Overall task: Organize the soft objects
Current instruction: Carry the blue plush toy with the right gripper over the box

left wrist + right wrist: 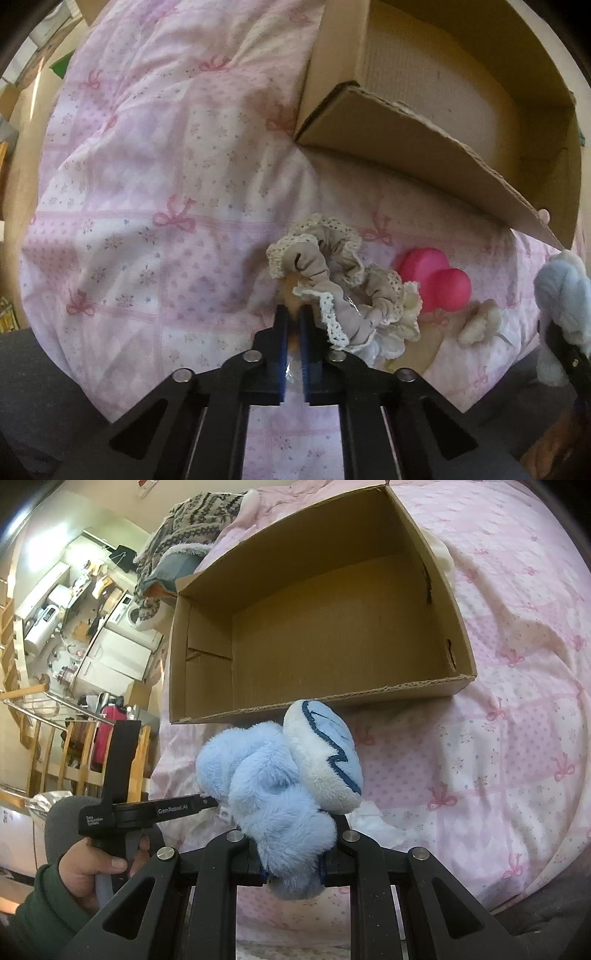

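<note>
A pink quilt (517, 720) printed with bows covers the bed, and beyond its far-left edge a cluttered kitchen area shows in the right wrist view.

Nearest in that view, the right gripper (291, 871) is clamped on a blue plush (280, 794), its fur bulging out between the jaws. It hangs just short of the box (321, 635), most likely carried there to be dropped in. The box sits open-topped on the quilt and looks empty, so sorting seems barely begun.

In the left wrist view, the left gripper (293, 332) has its blue pads (282, 343) drawn narrow on something orange-tan with a clear wrapper. What it is I cannot tell. A beige scrunchie (332, 280) with lace trim lies against the right finger; whether it is pinched too is unclear. Just past it a pink heart (432, 280) and a cream tuft (480, 325) rest on the quilt, waiting near the box's front wall, handy for the next picks.
</note>
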Demonstrator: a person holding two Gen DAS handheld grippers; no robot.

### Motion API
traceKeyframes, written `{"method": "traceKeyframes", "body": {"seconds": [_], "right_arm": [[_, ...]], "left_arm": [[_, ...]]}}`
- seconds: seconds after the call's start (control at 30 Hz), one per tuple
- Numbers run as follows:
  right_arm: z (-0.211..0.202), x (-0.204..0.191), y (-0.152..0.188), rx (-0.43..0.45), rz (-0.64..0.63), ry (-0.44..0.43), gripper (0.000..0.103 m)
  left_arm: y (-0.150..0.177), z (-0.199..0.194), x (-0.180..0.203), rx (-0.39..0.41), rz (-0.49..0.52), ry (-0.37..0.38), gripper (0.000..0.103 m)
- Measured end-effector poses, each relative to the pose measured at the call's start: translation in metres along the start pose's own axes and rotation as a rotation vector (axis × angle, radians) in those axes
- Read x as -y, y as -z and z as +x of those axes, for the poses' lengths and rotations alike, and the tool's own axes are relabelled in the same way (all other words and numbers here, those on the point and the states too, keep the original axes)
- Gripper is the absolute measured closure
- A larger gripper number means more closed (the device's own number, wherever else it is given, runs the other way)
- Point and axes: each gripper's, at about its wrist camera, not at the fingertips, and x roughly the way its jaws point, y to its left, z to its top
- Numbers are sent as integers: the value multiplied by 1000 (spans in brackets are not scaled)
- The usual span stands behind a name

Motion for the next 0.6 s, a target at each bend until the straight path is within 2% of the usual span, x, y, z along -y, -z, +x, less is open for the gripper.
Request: {"method": "traceKeyframes", "body": {"seconds": [0.17,0.43,0.6], "right_arm": [[1,-3,1,2,-7,7,83],[1,-8,3,5,-22,-4,83],[0,-10,5,6,-45,2,83]], "left_arm": [[15,-23,-7,38,-24,32,99],[51,-72,-22,121,-33,25,99],[63,-89,-25,182,-30,18,99]]}}
